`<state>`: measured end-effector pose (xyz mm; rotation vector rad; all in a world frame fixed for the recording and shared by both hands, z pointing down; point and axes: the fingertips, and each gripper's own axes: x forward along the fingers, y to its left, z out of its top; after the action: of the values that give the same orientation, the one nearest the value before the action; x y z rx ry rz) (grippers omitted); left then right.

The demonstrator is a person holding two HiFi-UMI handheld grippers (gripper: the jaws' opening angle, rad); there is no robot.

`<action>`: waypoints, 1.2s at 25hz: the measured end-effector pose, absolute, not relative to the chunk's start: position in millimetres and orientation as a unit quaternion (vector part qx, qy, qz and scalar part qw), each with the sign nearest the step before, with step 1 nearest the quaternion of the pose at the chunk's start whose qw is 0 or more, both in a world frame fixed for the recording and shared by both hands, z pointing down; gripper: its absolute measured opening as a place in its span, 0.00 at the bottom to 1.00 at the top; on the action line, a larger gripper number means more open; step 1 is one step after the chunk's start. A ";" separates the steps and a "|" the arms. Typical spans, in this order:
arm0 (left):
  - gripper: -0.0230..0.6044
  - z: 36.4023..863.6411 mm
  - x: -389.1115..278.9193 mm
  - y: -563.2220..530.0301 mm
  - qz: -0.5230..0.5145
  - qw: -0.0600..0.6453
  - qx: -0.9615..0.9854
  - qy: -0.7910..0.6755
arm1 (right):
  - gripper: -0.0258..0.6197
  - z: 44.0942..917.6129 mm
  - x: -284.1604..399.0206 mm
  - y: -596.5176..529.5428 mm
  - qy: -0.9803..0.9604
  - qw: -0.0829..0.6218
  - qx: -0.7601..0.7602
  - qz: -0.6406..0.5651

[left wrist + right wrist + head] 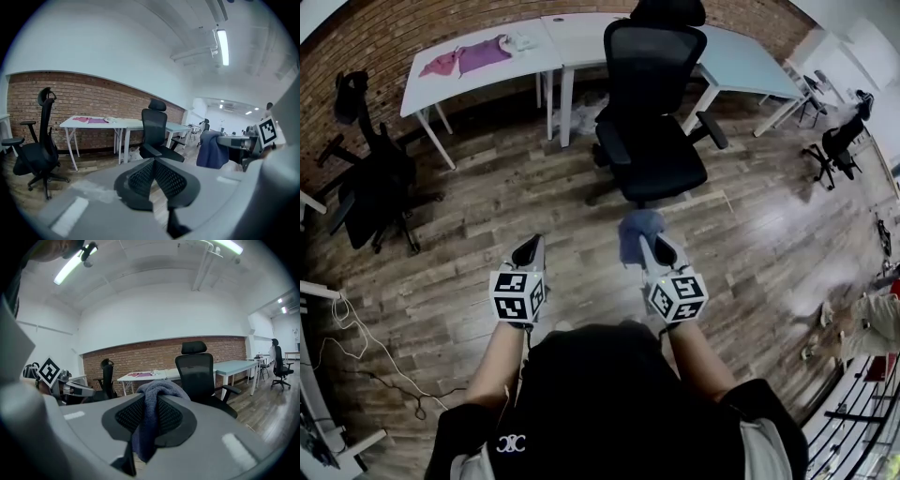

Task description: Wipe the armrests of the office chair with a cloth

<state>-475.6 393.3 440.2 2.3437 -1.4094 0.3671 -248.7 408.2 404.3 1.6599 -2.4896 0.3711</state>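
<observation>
A black office chair [652, 112] with two armrests [612, 143] stands ahead of me on the wood floor, its seat facing me. My right gripper [649, 246] is shut on a blue-grey cloth [637, 232], held in the air short of the chair. In the right gripper view the cloth [150, 418] hangs pinched between the jaws, with the chair [202, 377] beyond. My left gripper [528, 251] is shut with nothing in it, level with the right one. The left gripper view shows the chair [156, 133] and the cloth [212, 150] off to its right.
White desks [478, 70] line the brick wall behind the chair, with pink and purple garments [473, 56] on the left one. A second black chair [370, 173] stands at the left. More chairs [839, 145] sit at the far right. Cables [366, 347] lie on the floor at the lower left.
</observation>
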 end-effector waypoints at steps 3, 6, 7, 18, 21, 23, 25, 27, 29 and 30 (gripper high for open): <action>0.05 442.6 -475.1 392.9 0.131 0.195 0.833 -0.500 | 0.15 407.2 -247.1 408.4 -0.823 0.067 0.549 0.127; 0.04 445.1 -474.9 394.6 0.135 0.197 0.833 -0.499 | 0.15 410.4 -246.3 411.6 -0.823 0.071 0.549 0.131; 0.04 445.3 -474.9 394.7 0.136 0.195 0.834 -0.498 | 0.15 411.8 -246.5 412.3 -0.822 0.073 0.549 0.132; 0.04 444.6 -476.7 399.5 0.142 0.166 0.842 -0.493 | 0.15 419.5 -253.4 418.5 -0.820 0.087 0.549 0.136; 0.04 447.1 -482.1 402.1 0.140 0.169 0.841 -0.495 | 0.15 418.2 -258.1 420.3 -0.821 0.091 0.547 0.132; 0.04 450.0 -486.0 402.5 0.141 0.172 0.839 -0.496 | 0.15 419.3 -260.4 420.4 -0.821 0.095 0.547 0.132; 0.04 452.2 -490.1 401.3 0.141 0.174 0.838 -0.497 | 0.15 420.9 -262.6 419.3 -0.821 0.099 0.546 0.133; 0.04 454.0 -493.8 398.7 0.142 0.177 0.836 -0.499 | 0.15 421.4 -264.8 417.1 -0.821 0.104 0.546 0.132; 0.04 455.8 -496.1 393.6 0.144 0.180 0.835 -0.500 | 0.15 422.0 -266.0 412.9 -0.821 0.109 0.545 0.131; 0.04 456.9 -496.5 390.6 0.145 0.181 0.834 -0.501 | 0.15 423.6 -266.0 410.3 -0.821 0.111 0.544 0.131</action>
<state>-496.5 390.6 456.9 2.3555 -1.4139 0.4095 -266.0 410.3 423.6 1.5986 -2.4122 0.3834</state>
